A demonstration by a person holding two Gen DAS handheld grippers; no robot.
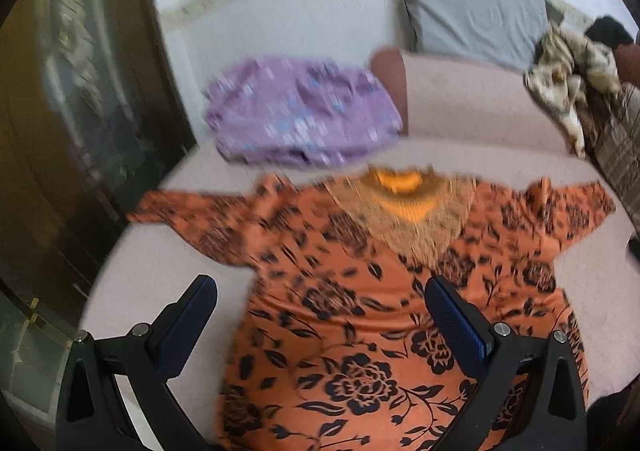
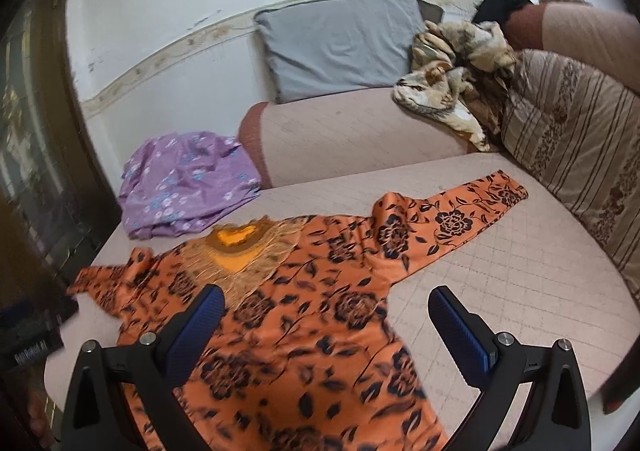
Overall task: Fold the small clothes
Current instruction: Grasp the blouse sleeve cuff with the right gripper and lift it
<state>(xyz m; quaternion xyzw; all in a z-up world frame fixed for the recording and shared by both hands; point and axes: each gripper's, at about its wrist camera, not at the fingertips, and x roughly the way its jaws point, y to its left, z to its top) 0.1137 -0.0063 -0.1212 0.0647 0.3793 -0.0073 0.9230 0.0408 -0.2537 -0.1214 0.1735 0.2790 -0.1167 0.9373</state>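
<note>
An orange dress with black flowers lies spread flat on the pink quilted seat, sleeves out to both sides, its fringed yellow neckline at the far end. It also shows in the right wrist view. My left gripper is open and empty, hovering over the dress's left waist. My right gripper is open and empty over the dress's right side, below the right sleeve.
A purple flowered garment lies bunched beyond the neckline, also in the right wrist view. A grey pillow, a crumpled beige cloth and a striped cushion stand at the back and right. A dark cabinet is at the left.
</note>
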